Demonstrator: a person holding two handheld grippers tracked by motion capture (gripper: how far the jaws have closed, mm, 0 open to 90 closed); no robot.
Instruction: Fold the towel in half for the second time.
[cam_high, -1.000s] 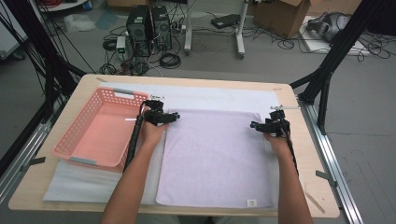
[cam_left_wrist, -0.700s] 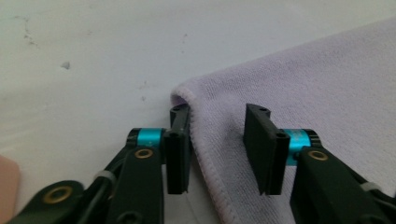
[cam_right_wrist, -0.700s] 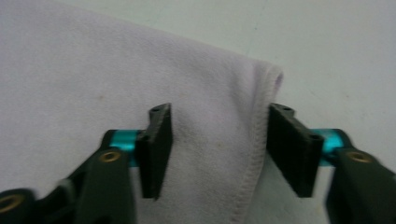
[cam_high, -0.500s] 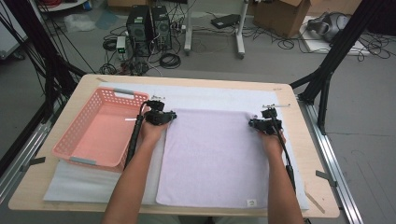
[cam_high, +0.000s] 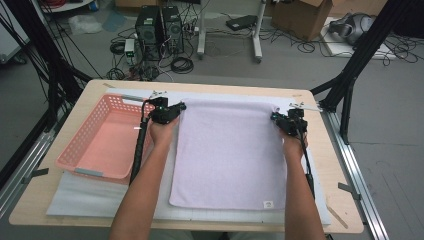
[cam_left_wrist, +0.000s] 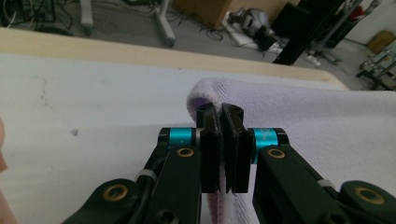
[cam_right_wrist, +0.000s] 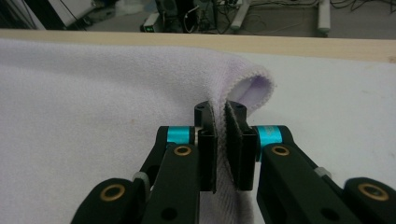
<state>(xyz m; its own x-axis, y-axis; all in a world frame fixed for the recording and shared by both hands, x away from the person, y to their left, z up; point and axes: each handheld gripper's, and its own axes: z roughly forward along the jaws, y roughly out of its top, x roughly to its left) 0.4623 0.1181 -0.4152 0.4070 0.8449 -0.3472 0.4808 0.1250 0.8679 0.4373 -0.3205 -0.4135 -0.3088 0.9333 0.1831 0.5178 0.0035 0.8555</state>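
A lilac towel (cam_high: 230, 150) lies flat on a white foam sheet (cam_high: 85, 195). My left gripper (cam_high: 181, 106) is at the towel's far left corner. In the left gripper view its jaws (cam_left_wrist: 220, 112) stand shut on the towel (cam_left_wrist: 327, 121), with the corner folded up between the pads. My right gripper (cam_high: 276, 117) is at the far right corner. Its jaws (cam_right_wrist: 219, 109) have just been closing and now pinch the towel's (cam_right_wrist: 93, 93) raised hem between the pads.
A pink plastic basket (cam_high: 75, 150) sits on the table's left side, right beside my left forearm. The wooden table (cam_high: 345, 210) ends just past the towel's far edge. Black frame legs, computers and cables stand on the floor beyond.
Both grippers have closed on the towel's far corners. The left one has lifted its corner a little off the sheet. The right hand has barely moved.
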